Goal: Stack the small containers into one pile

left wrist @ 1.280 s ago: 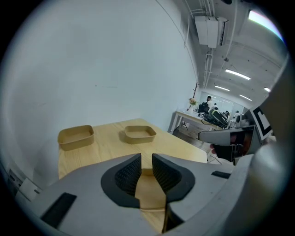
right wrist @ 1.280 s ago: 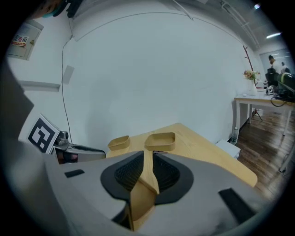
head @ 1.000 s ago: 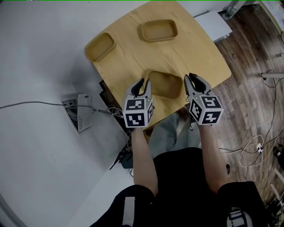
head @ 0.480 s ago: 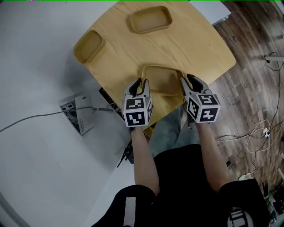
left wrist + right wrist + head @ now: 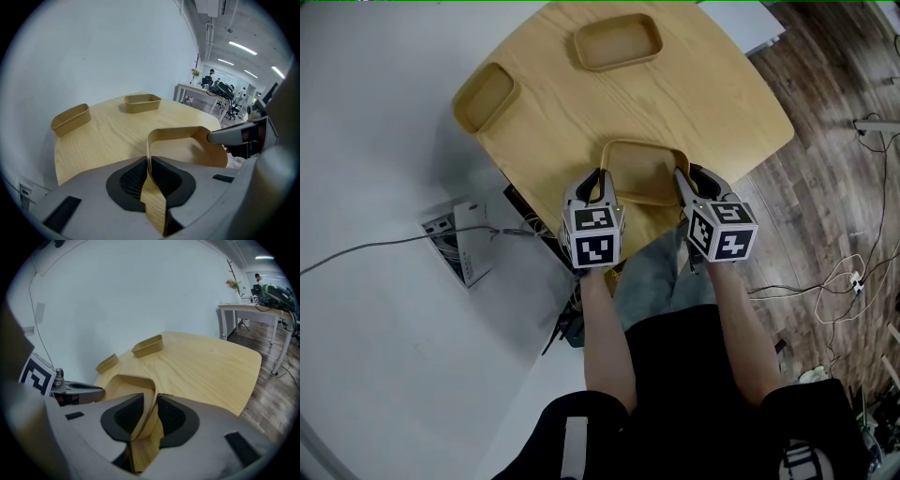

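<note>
Three shallow wooden containers sit on the round wooden table (image 5: pixel 703 84). The nearest container (image 5: pixel 642 169) lies at the table's front edge, between my two grippers. My left gripper (image 5: pixel 602 178) is shut on its left wall, and the thin wall (image 5: pixel 151 159) is pinched between the pads. My right gripper (image 5: pixel 684 178) straddles the right wall (image 5: pixel 149 404); its jaws are closing, with a gap still showing beside one pad. The second container (image 5: pixel 617 42) stands at the far side and the third container (image 5: pixel 485 97) at the far left edge.
The table's near edge runs right under both grippers. Beyond it lie a white floor with a power strip (image 5: pixel 455 239) and cables on the left, and wooden flooring (image 5: pixel 834 187) on the right. The person's forearms (image 5: pixel 605 347) reach in from below.
Both grippers have moved in onto the nearest container's side walls. The left one has closed on the left wall, and the right one has swung inward over the right wall.
</note>
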`<action>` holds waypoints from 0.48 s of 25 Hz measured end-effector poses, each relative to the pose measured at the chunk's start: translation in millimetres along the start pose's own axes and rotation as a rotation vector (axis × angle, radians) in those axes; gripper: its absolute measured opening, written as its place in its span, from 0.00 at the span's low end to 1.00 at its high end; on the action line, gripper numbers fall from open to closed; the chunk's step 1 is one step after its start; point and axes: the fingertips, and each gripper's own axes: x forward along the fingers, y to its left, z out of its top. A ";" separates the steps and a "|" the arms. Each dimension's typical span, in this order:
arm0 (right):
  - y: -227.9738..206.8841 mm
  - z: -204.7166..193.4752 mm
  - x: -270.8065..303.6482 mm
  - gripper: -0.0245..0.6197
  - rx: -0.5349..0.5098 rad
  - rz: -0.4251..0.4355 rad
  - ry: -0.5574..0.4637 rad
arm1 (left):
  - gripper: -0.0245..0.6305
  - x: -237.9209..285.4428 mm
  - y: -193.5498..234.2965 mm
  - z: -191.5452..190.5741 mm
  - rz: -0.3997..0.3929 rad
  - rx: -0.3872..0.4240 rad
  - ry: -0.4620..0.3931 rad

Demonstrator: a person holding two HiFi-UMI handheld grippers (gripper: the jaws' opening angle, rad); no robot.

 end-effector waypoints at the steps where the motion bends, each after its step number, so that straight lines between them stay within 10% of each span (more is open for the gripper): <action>1: 0.1 3.3 -1.0 0.17 -0.003 0.001 -0.007 | 0.10 -1.8 0.9 1.1 0.003 0.004 -0.001; 12: 9.2 68.4 -18.3 0.07 -0.078 -0.006 -0.112 | 0.09 -31.4 5.4 46.6 0.016 -0.037 -0.115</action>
